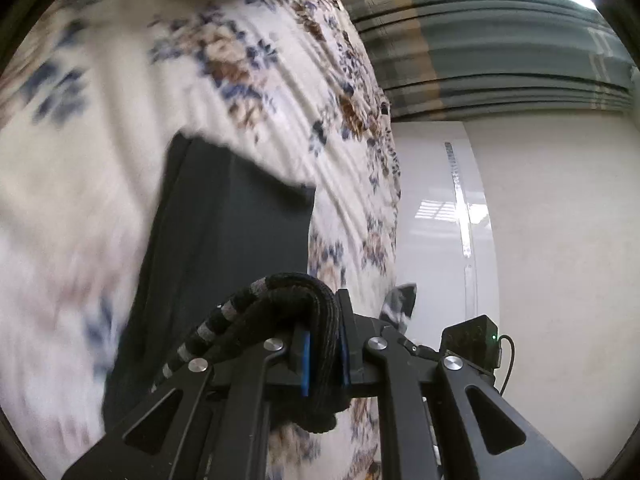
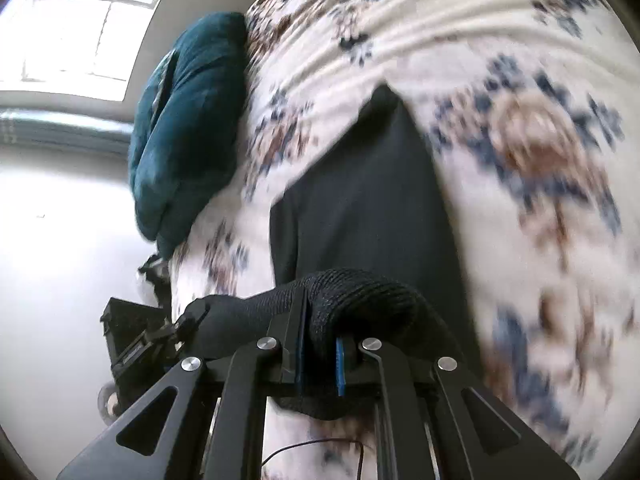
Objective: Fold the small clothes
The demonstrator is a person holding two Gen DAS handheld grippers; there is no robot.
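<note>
Clamped between blue pads at six o'clock in the left wrist view, a black knitted sock (image 1: 320,312) was held by the left gripper (image 1: 324,356), its jaws drawn together on the thick fabric. A grey-striped part of the knit (image 1: 208,332) was seen trailing off toward eight o'clock over the gripper's linkage. At four o'clock, the other hand-held tool (image 1: 472,340) was caught in view (a small green light showed on it).

Beyond the pads, a dark, flat garment (image 1: 224,240) was spread on the floral bedsheet (image 1: 120,100), stretching from the centre toward seven o'clock. Farther off, at two o'clock, pleated curtains (image 1: 500,48) and a pale wall (image 1: 560,220) were seen.

In the right wrist view, the right gripper (image 2: 320,360) was likewise closed on black knitted fabric (image 2: 360,296), which bulged over the pads at six o'clock and ran off toward eight o'clock. Whether both grippers held one sock or two could not be told. The dark garment (image 2: 360,208) lay just past it, at the centre, on the same sheet (image 2: 520,80). A teal cushion (image 2: 188,120) was set at ten o'clock against the sheet's edge, and a bright window (image 2: 88,28) was seen at eleven o'clock. Much of the sheet was blurred.
</note>
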